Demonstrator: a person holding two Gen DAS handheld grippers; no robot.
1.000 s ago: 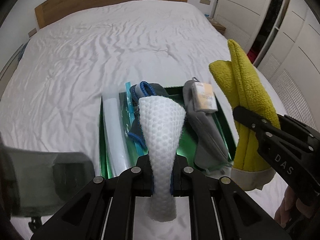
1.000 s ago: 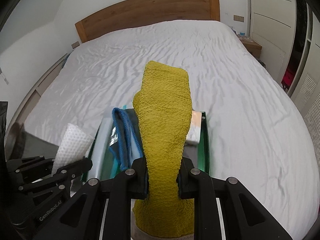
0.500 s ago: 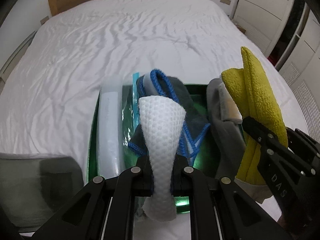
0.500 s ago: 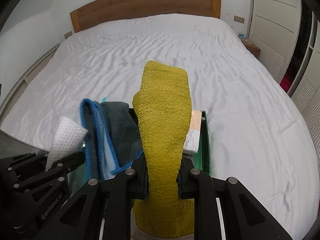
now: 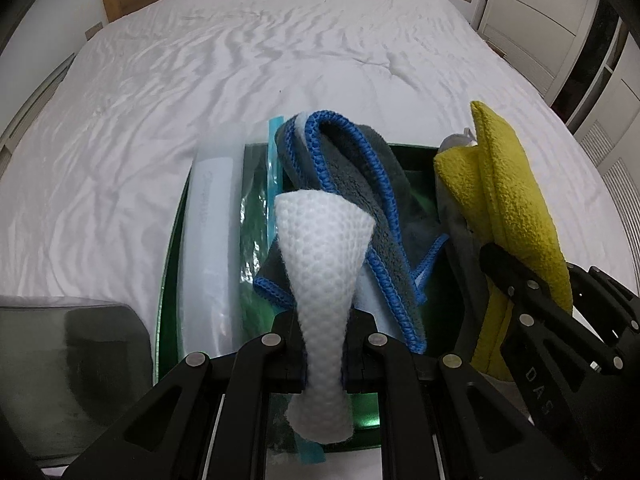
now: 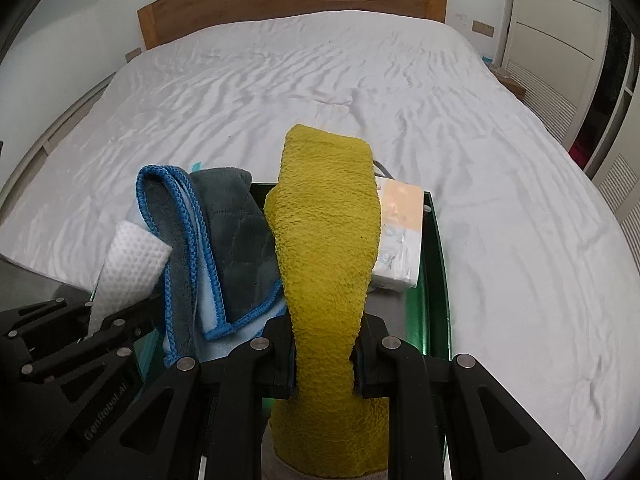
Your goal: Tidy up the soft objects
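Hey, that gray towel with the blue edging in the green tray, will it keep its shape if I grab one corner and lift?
Probably not. The gray towel lies folded in soft, rounded bends, so it looks floppy and would likely unfold and hang. Its plush pile suggests easy grip, not slippery. It seems light, though it drapes past the green tray rim and could drag.

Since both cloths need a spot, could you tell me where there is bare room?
The white bedsheet lies bare between the green tray and headboard, and right of the tray. The tray is crowded: grey blue-edged towel, white packet.
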